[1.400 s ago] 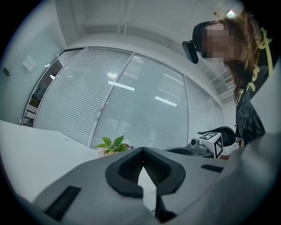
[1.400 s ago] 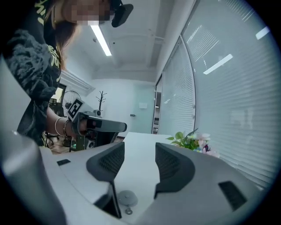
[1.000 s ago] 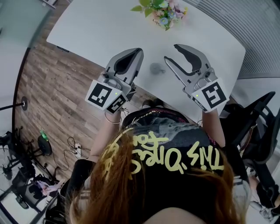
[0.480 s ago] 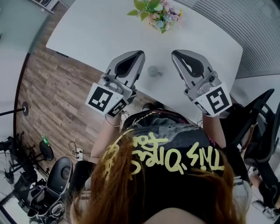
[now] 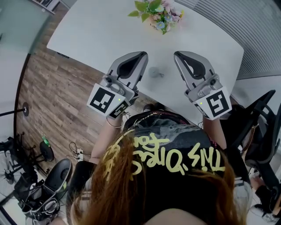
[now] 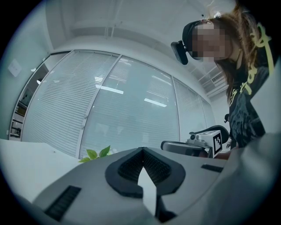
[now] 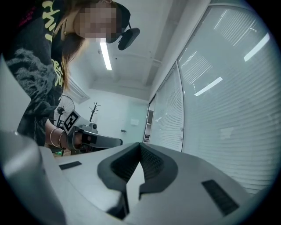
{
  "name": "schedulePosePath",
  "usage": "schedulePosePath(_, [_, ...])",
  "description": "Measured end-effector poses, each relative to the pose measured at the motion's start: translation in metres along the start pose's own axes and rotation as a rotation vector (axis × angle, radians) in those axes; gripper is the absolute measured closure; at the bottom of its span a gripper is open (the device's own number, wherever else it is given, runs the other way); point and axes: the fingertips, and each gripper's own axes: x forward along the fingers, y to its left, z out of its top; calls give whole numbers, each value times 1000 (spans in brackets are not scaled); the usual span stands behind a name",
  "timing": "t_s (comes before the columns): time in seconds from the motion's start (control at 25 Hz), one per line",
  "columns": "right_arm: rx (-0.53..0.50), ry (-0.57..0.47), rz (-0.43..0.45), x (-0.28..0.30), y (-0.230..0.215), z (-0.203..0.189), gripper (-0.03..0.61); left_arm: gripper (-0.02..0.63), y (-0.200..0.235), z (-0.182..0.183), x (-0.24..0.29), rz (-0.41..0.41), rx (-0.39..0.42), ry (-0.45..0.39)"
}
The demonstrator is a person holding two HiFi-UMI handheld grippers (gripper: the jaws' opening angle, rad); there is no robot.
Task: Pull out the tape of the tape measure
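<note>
Two shut, empty: left gripper [image 5: 143,54], right gripper [image 5: 177,55] (fingers just closing) | grey object [image 5: 154,71] between — indistinct

1. One person [image 5: 167,176], seen from above at the near edge.
2. Two grippers: the left gripper [image 5: 142,53] and the right gripper [image 5: 176,54]. The right one's jaws have just been closing, with nothing between them.
3. Two marker cubes, one per gripper: the left cube [image 5: 106,100] and the right cube [image 5: 214,103].
4. One white table [image 5: 96,30].
5. One small round grey tape measure [image 5: 154,71], on the table between the grippers.
6. One bunch of flowers [image 5: 158,13], at the table's far edge.
7. One black chair [image 5: 257,127] that shows clearly, at the right.
8. One green bottle [image 5: 44,137], on the wooden floor at the left.
</note>
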Motion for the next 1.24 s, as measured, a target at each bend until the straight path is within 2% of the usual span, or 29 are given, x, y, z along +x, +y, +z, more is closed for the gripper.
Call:
schedulePosePath(0.4, [-52,2,-3,2,5,3,577,621,0,3,-1,2,-2,-10])
schedulePosePath(1.24, [-52,-4,9,2,5,4,577,621,0,6,0,2,5,-11])
